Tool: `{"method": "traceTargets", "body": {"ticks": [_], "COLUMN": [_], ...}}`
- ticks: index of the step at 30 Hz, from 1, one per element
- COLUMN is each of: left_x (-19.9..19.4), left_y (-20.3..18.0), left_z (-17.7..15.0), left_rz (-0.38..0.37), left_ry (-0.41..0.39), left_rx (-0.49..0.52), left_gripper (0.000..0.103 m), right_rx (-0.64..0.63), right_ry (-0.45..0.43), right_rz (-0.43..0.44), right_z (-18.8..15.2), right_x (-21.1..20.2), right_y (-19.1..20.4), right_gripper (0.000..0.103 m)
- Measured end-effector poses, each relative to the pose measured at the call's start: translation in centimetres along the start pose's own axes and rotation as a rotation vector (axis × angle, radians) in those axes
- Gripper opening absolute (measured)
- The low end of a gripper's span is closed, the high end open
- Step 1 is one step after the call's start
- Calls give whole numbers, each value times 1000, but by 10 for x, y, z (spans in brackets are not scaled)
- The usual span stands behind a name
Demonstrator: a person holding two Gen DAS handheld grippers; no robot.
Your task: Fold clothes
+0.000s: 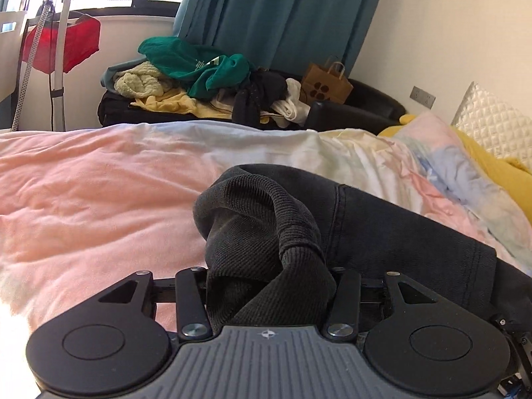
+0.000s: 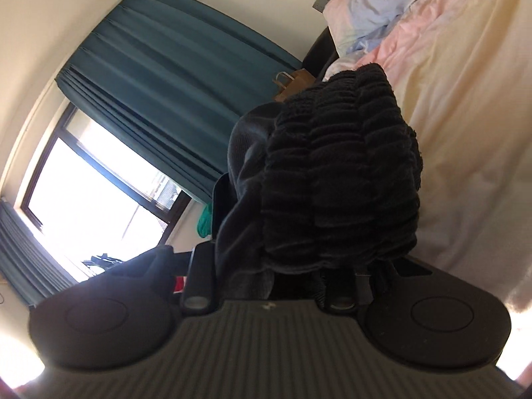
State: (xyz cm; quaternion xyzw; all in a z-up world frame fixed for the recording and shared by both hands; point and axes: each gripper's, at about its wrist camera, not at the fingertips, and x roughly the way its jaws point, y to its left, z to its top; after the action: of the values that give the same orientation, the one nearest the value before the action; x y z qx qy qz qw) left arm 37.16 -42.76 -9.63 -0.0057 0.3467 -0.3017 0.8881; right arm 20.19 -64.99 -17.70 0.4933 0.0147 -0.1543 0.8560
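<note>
A: Biggest first. Bed (image 1: 99, 179) fills both views, pink and pastel duvet, rumpled. Dark grey trousers (image 1: 382, 226) lie on it, off to the right in the left wrist view.

B: Where are they against the tongs?

A: Left tongs (image 1: 271, 286) are clamped on the ribbed waistband (image 1: 289, 232), cloth bunched up between the two fingers and rising in a loop just ahead of them. The leg part with a stitched seam runs off to the right, flat on the duvet.

B: Right side?

A: Right tongs (image 2: 299, 272) are clamped on the same trousers (image 2: 339, 179), gathered elastic band piled right in front of the lens. That camera is rolled on its side, with the bed at the right of the view.

B: Free room?

A: Wide bare duvet to the left of the trousers in the left wrist view, and more beyond them up to the far bed edge. Pillows (image 1: 442, 153) and a yellow cloth (image 1: 492, 166) crowd the right end by the quilted headboard (image 1: 495, 123).

B: Room?

A: Teal curtain (image 1: 282, 16), bright window (image 2: 99, 179), white wall with a socket plate (image 1: 423, 95). Beyond the bed is a black sofa (image 1: 349, 113) carrying a clothes pile (image 1: 206, 79), green, yellow, black, white pieces. A brown paper bag (image 1: 327, 83) is beside the pile. A red garment (image 1: 66, 45) hangs on a stand far left.
</note>
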Motion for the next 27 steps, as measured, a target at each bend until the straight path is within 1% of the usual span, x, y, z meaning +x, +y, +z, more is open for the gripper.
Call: {"method": "traceTargets", "body": {"ticks": [3, 4, 5, 6, 8, 9, 10, 12, 13, 14, 16, 17, 21, 22, 24, 26, 27], "left_x": [2, -1, -4, -10, -22, -26, -34, -50, -60, -72, -98, -113, -176, -194, -224, -258, -274], "left_y": [18, 22, 26, 28, 28, 29, 28, 26, 24, 22, 17, 14, 0, -5, -14, -24, -28], "left_z": [-18, -23, -27, -31, -33, -33, -33, -31, -31, -30, -30, -30, -38, -42, -51, -64, -71], "left_rz": [-33, -43, -51, -50, -22, -2, 11, 12, 10, 9, 10, 10, 6, 12, 22, 33, 44], "left_ry": [47, 49, 47, 43, 41, 51, 69, 91, 88, 80, 57, 42, -30, -52, -83, -120, -137], "left_rx": [27, 26, 21, 15, -2, -13, -26, -26, -12, 3, 25, 33, 72, 91, 126, 164, 185], "left_gripper": [57, 61, 63, 69, 82, 92, 96, 97, 97, 97, 101, 101, 103, 103, 103, 103, 103], "right_rx": [60, 86, 110, 124, 150, 159, 162, 124, 106, 78, -37, -95, -318, -359, -415, -470, -496], "right_ry": [23, 34, 46, 56, 78, 93, 107, 118, 124, 129, 135, 138, 146, 142, 133, 121, 115], "right_rz": [-76, -104, -130, -142, -110, -102, -101, -153, -179, -203, -236, -253, -311, -313, -289, -270, -263], "right_z": [-8, -10, -12, -14, -14, -13, -11, -11, -10, -10, -13, -15, -23, -23, -26, -19, -22], "right_x": [0, -2, -3, -5, -7, -9, -13, -26, -33, -41, -59, -69, -108, -119, -141, -158, -170], "right_y": [-17, -22, -27, -32, -42, -43, -42, -30, -23, -16, 4, 15, 54, 62, 74, 80, 86], "right_gripper": [44, 49, 58, 60, 60, 61, 63, 70, 75, 75, 75, 77, 77, 77, 77, 76, 76]}}
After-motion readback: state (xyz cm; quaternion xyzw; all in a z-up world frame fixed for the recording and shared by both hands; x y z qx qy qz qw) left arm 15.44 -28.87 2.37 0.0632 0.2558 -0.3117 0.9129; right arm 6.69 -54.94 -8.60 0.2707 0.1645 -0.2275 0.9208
